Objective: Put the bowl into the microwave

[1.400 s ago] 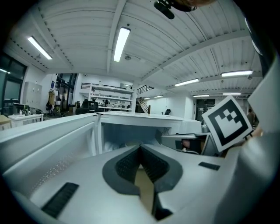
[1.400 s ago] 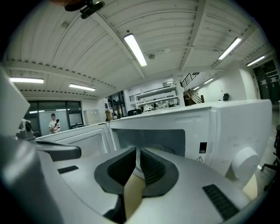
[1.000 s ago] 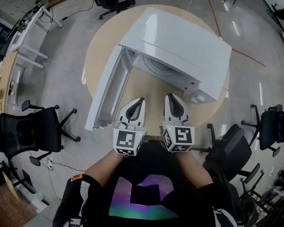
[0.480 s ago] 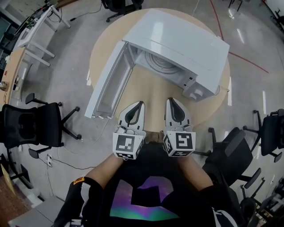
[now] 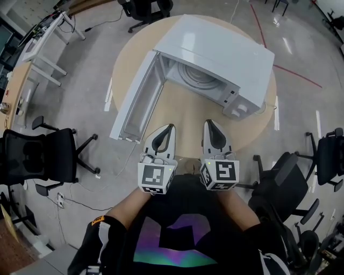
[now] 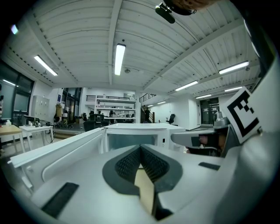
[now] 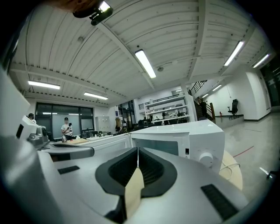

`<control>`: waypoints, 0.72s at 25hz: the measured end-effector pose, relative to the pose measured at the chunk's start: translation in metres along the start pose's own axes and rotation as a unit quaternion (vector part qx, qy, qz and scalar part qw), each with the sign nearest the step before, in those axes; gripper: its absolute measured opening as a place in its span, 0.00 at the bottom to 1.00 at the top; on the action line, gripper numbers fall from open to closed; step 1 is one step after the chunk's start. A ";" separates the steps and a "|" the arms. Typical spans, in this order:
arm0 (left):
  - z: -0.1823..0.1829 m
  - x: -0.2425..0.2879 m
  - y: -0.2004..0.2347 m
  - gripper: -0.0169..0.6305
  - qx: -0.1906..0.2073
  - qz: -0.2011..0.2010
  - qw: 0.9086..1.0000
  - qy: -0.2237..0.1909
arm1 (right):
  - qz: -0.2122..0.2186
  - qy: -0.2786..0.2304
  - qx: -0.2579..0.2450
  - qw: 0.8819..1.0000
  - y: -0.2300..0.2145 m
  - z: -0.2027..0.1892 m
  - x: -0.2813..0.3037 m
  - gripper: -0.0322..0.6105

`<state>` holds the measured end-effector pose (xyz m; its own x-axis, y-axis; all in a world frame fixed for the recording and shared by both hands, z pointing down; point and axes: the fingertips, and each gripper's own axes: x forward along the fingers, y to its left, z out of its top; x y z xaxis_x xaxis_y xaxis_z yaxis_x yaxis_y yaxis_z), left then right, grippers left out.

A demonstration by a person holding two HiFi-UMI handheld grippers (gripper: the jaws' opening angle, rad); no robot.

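A white microwave point(image 5: 226, 53) stands on the round wooden table point(image 5: 188, 115). Its door point(image 5: 137, 102) is swung wide open to the left. The cavity shows a round turntable point(image 5: 196, 80) and no bowl; I see no bowl in any view. My left gripper point(image 5: 171, 128) and right gripper point(image 5: 207, 123) are held side by side over the table's near edge, pointing at the microwave. Both are shut with nothing between the jaws. The left gripper view shows its shut tips point(image 6: 141, 146) before the open microwave point(image 6: 140, 133). The right gripper view shows its tips point(image 7: 138, 151) before the control side point(image 7: 203, 140).
Black office chairs stand around the table: one at the left point(image 5: 37, 161), two at the right point(image 5: 328, 156) point(image 5: 277, 188), one behind point(image 5: 145, 8). A desk frame point(image 5: 32, 43) is at the far left. Cables point(image 5: 70, 201) lie on the floor. A person point(image 7: 66, 127) stands far off.
Both grippers stay shut and side by side near the table's edge. The head view has drifted a little, so the microwave sits slightly higher and to the right in it.
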<state>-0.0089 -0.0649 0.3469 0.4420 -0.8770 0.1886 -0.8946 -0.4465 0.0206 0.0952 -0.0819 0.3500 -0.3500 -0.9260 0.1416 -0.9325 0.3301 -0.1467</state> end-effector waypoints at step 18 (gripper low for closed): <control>-0.027 -0.111 0.030 0.09 0.013 -0.045 0.999 0.018 | -0.054 0.021 0.004 0.998 0.104 -0.034 -0.067 0.08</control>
<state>-0.0866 0.0234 0.3528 0.5181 -0.8257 0.2231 -0.8487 -0.5288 0.0139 0.0188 0.0208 0.3580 -0.2516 -0.9473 0.1983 -0.9642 0.2276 -0.1362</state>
